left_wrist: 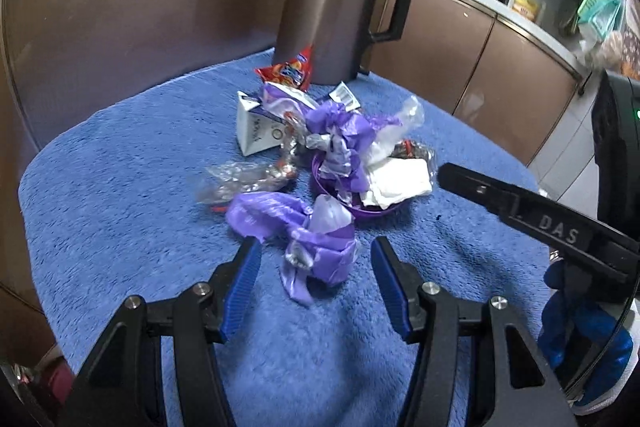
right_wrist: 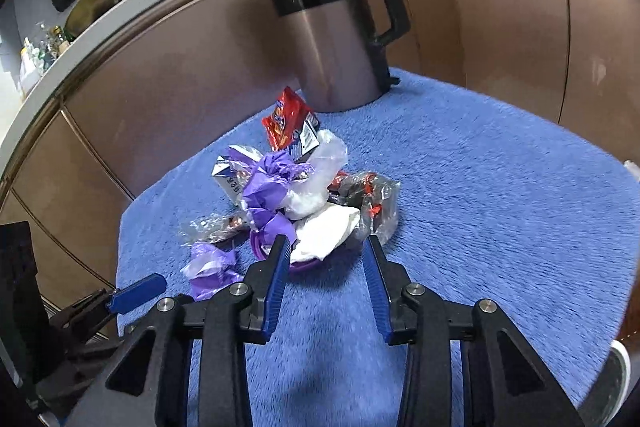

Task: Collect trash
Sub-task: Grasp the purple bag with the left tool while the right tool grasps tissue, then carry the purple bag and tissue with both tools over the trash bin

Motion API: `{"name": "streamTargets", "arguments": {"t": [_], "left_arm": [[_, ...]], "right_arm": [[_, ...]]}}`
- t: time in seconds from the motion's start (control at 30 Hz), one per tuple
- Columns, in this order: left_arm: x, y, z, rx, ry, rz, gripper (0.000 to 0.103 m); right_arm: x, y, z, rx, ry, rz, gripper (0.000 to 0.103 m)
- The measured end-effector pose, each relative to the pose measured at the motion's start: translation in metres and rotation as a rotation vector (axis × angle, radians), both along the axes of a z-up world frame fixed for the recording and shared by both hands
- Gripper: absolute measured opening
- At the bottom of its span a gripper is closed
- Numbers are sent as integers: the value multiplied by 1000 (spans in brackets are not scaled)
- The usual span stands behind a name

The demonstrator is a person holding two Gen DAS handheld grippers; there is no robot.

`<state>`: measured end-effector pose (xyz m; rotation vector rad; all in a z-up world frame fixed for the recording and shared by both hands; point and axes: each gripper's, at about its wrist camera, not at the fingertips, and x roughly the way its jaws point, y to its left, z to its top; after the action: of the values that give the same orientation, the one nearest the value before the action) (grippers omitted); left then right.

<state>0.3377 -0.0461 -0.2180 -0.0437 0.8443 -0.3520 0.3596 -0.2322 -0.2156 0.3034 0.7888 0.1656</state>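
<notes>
While we look along the left hand-held gripper (left_wrist: 316, 259) at the bottom of the left wrist view, its blue-padded fingers (left_wrist: 246, 279) stand apart, with a crumpled purple plastic bag (left_wrist: 304, 239) lying between their tips on the blue fleece cover (left_wrist: 120, 187) of the table; we see no pad pressing on it. At the right edge of that view we see the right hand-held gripper (left_wrist: 520, 203) as a dark finger reaching toward the pile.

Along the right hand-held gripper (right_wrist: 326, 247) in the right wrist view, its jaws are also apart and empty, their tips just before a purple bowl (right_wrist: 304, 265) that holds a white tissue (right_wrist: 328, 231). At lower left of this view we see a blue pad of the left gripper beside the purple bag.

Farther up, at mid-frame, we see the rest of the trash heaped together: more purple plastic (right_wrist: 268, 187), clear wrappers (right_wrist: 376, 203), a small white carton (left_wrist: 258, 131) and a red snack packet (right_wrist: 286, 119). Beyond the heap a brown jug with a black handle (left_wrist: 332, 11) stands upright on the cover, in front of brown cabinet doors (right_wrist: 500, 27).
</notes>
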Motion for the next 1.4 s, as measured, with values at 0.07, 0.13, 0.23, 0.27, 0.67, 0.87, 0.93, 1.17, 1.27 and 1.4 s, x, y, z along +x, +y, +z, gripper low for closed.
{"name": "streamTargets", "arguments": {"t": [0.07,0.13,0.23,0.27,0.67,0.87,0.93,1.17,1.27,1.4], "left_arm": [[6,-5,-5,12,7,-3,55],[11,-7,-10,17,17,-2,54],[16,-9,-17,6,42,-2,43],[18,-10,-19,0,48,-2,43],[7,1,-13,-61,45,15,33],[-19,14,8,-72,-2,19,32],[-28,21,17,-78,-17,25,32],[-67,41,52,-95,-90,49,32],[-86,44,72,-98,-143,49,32],[-117,46,97,-105,-214,40,32]], "right_arm": [[10,1,-7,0,13,4,38],[19,0,-15,12,32,3,37],[29,-1,-23,22,46,-4,35],[31,-2,-24,26,48,-5,34],[22,8,-20,18,20,43,5],[-18,5,1,12,-26,60,4],[-37,3,11,7,-45,55,4],[-93,-10,50,15,-117,10,4],[-116,-14,68,9,-161,-5,4],[-148,-15,91,0,-225,-19,4]]}}
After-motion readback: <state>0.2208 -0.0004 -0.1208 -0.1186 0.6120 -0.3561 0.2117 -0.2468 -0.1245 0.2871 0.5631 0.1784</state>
